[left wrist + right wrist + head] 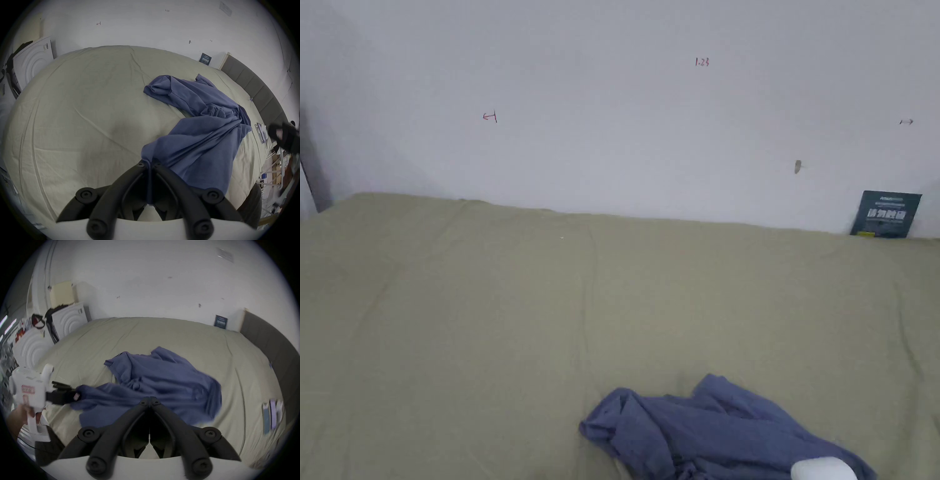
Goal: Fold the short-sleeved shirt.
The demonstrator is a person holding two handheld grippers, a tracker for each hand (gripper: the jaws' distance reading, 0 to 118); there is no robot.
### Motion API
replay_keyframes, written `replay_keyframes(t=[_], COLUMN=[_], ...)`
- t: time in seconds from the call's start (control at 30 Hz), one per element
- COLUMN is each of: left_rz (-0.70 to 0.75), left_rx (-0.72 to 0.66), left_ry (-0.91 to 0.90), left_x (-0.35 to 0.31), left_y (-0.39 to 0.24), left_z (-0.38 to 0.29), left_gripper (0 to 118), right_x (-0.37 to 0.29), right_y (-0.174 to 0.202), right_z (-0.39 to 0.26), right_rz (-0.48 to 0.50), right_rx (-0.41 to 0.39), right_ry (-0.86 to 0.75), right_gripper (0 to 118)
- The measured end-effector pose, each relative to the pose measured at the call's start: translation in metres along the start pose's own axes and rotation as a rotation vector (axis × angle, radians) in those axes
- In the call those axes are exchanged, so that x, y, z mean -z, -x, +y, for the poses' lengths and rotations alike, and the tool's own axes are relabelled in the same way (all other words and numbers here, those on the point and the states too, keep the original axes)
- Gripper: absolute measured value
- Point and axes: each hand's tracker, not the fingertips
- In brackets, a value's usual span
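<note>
Blue crumpled cotton shirt [203,123] lies bunched on the green bed sheet [81,113], stretching away from the left gripper [150,164], which pinches its near edge. The right gripper [150,398] looks closed on nothing, just above the cloth. Pull slowly, and grab the next corner before spreading it flat.

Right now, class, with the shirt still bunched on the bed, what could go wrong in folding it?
1. The left gripper pinches just one bunched bit of the shirt; a pull may drag the heap rather than spread it.
2. The right gripper is shut above the cloth, seemingly holding nothing, so the shirt has one anchor and may twist.
</note>
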Motion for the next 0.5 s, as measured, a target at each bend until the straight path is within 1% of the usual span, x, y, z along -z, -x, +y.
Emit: replay_keyframes(t=[0.13, 0.17, 0.3, 0.37, 0.4, 0.43, 0.47, 0.5], left_rz=[-0.028, -0.035, -0.072, -0.084, -0.093, -0.1, -0.103, -0.104], left_rx=[-0.02, -0.024, -0.033, -0.039, -0.039, -0.037, -0.036, -0.036], left_ry=[-0.004, -0.002, -0.002, -0.006, -0.003, 0.0, 0.001, -0.001], left_x=[0.002, 0.002, 0.001, 0.0, 0.001, 0.001, 0.002, 0.002], left_y=[0.007, 0.009, 0.014, 0.013, 0.013, 0.014, 0.014, 0.014], left_z=[-0.002, -0.001, 0.0, -0.001, 0.0, 0.0, 0.001, 0.0], left_gripper=[1, 1, 1, 1, 1, 1, 1, 1], right_x=[0.06, 0.073, 0.132, 0.161, 0.18, 0.192, 0.206, 0.218], right_y=[0.005, 0.007, 0.017, 0.023, 0.025, 0.027, 0.029, 0.031], right_z=[0.053, 0.065, 0.113, 0.132, 0.141, 0.147, 0.155, 0.16], right_rz=[0.04, 0.067, 0.094, 0.123, 0.118, 0.125, 0.15, 0.169], right_rx=[-0.104, -0.12, -0.157, -0.184, -0.188, -0.201, -0.198, -0.193], right_ry=[0.047, 0.06, 0.132, 0.175, 0.171, 0.188, 0.223, 0.261], right_gripper=[0, 0, 0, 0, 0, 12, 47, 93])
